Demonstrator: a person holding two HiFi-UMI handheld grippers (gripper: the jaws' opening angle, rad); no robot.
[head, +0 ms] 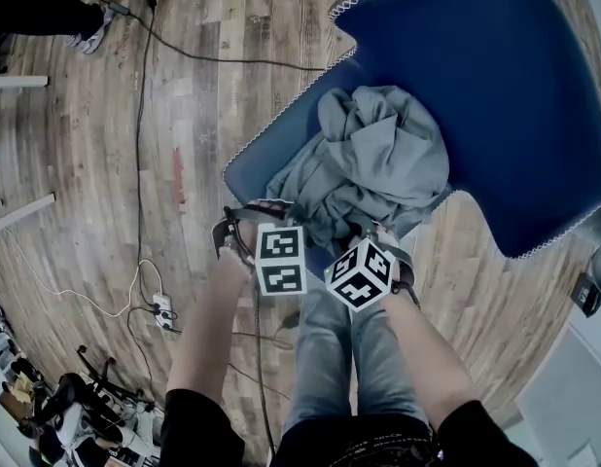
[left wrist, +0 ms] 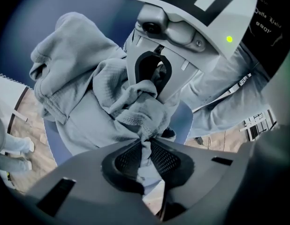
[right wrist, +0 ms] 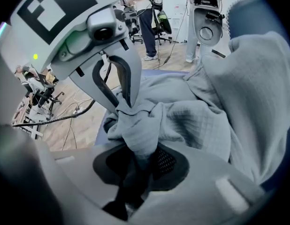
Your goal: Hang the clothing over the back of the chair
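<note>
The biggest risk sits right at the jaws: the left gripper [left wrist: 145,149] is closed on only a thin twisted strand of the grey clothing [left wrist: 88,102]. The pull of the piled fabric could slide that strand out once the load comes onto it. The right gripper [right wrist: 140,158] is clamped on a thicker wad of the clothing [right wrist: 206,111], which looks the firmer hold. If one side slips, the piece would swing from the other and could fall to the wooden floor [head: 96,163]. Both pinches are also almost touching. In the left gripper view the other tool bites the same bunched edge at 12 o'clock, so a straight lift would probably bring up a tight bundle, not a spread sheet. A bundle would drape badly or roll off the chair's back. The hands will likely need to part sideways, without knocking the two tools together. In the head view the left gripper [head: 269,208] and right gripper [head: 367,232] meet the near hem. The rest of the clothing [head: 378,154] is heaped at 12 to 1 o'clock from them on the blue chair [head: 505,86]. The chair's broad panel extends farther off at about 1 o'clock. I cannot tell which part of the garment each side holds.
</note>
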